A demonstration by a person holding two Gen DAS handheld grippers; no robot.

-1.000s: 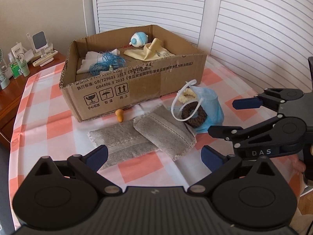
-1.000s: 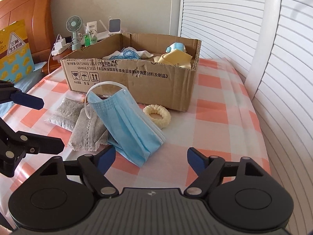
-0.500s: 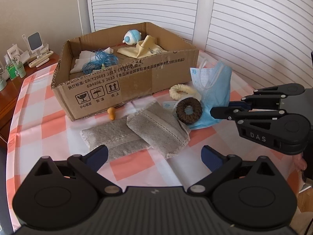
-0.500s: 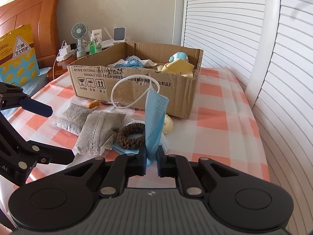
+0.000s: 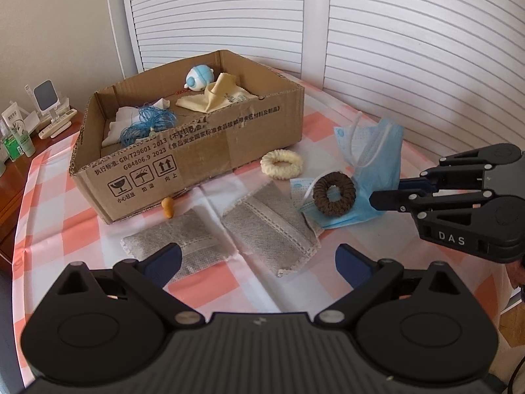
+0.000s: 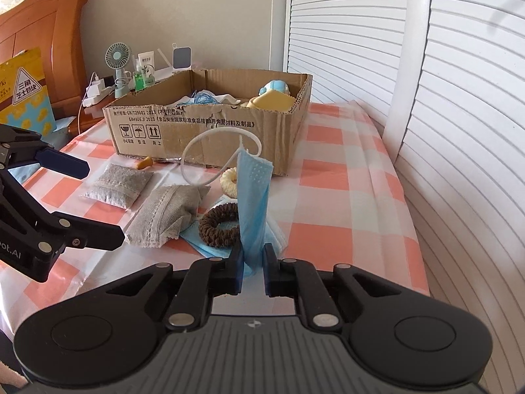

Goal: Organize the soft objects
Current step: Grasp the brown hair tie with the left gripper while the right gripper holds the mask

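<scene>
Currently right gripper (image 6: 252, 262) pinches blue face mask (image 6: 254, 203) by its lower edge, lifted above bench (image 6: 344, 203), presumably for transfer to cardboard box (image 6: 210, 131); left gripper (image 5: 257, 261) spread, empty

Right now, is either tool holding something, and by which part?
The right tool pinches the light blue pleated face mask by its lower edge. The left tool is open, holding nothing.

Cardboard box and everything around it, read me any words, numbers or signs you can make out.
"GB/T29601 2013", "GB4806.9 2023", plus fragile, umbrella and this-way-up signs: cardboard box.
"DAS": right hand-held gripper.
"ot.AI" (cut off): left hand-held gripper.
Warning triangle with Chinese characters: yellow bag.
Bottle labels: too small.
</scene>
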